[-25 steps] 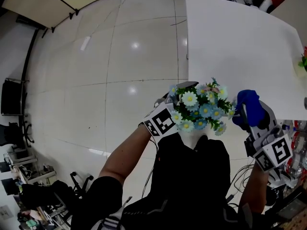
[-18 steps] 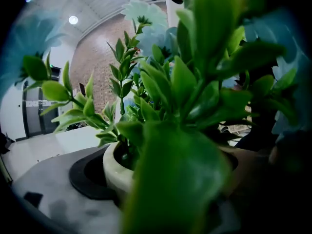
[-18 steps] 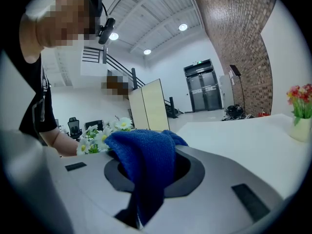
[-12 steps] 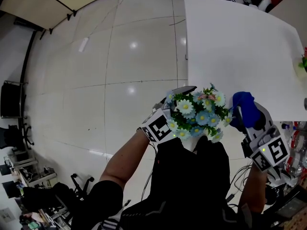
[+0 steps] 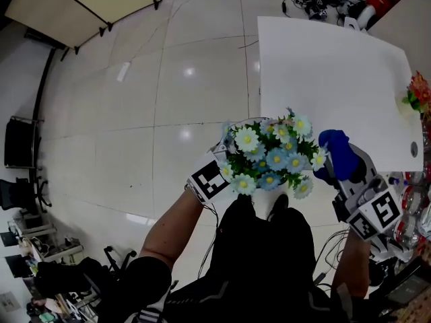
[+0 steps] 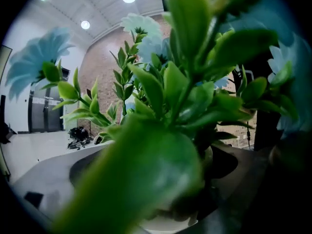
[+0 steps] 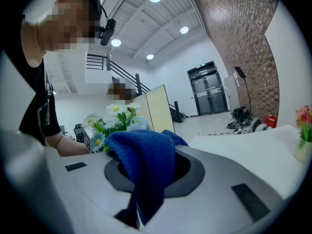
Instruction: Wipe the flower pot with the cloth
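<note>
A bunch of white and blue artificial daisies (image 5: 269,157) hides its flower pot from above. The pot is held in the air in front of the person's chest, with my left gripper (image 5: 223,155) shut on its left side. In the left gripper view green leaves (image 6: 180,96) fill the picture and hide the jaws; only a strip of white pot rim (image 6: 165,224) shows at the bottom. My right gripper (image 5: 337,165) is shut on a blue cloth (image 5: 339,153), which sits close against the right side of the flowers. The cloth (image 7: 144,160) bulges out of the jaws, with the flowers (image 7: 114,118) behind it.
A white table (image 5: 330,79) lies ahead and to the right, over a glossy tiled floor. A second small pot with red and pink flowers (image 5: 416,94) stands at the table's right edge. Cables and gear lie beyond the table's far end.
The held pot and both grippers have drifted slightly left and toward the table. The cloth has stayed beside the flowers' right side. Both grips are unchanged.
</note>
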